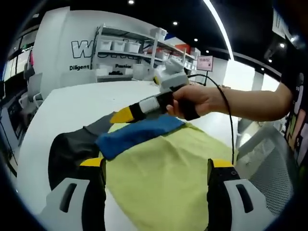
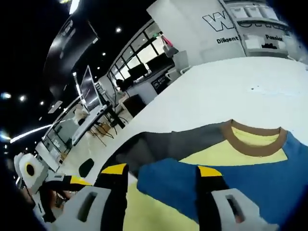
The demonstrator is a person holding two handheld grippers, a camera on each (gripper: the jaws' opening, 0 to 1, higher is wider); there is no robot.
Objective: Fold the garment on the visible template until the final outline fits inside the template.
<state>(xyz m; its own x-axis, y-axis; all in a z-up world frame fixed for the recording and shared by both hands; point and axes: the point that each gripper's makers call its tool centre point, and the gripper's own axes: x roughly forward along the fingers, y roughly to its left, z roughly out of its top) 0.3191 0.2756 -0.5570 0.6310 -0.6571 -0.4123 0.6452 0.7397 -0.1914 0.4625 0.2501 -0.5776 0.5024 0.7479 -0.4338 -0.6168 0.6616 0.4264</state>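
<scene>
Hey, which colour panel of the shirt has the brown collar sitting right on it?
The yellow panel under the brown collar; the blue panel lies below it, and the grey panel spreads off to the side.

One garment (image 1: 159,159) is lying on one white table (image 1: 86,101). Two grippers are showing, left (image 1: 156,166) and right (image 2: 161,171). One hand (image 1: 195,100) is holding the right one.
</scene>
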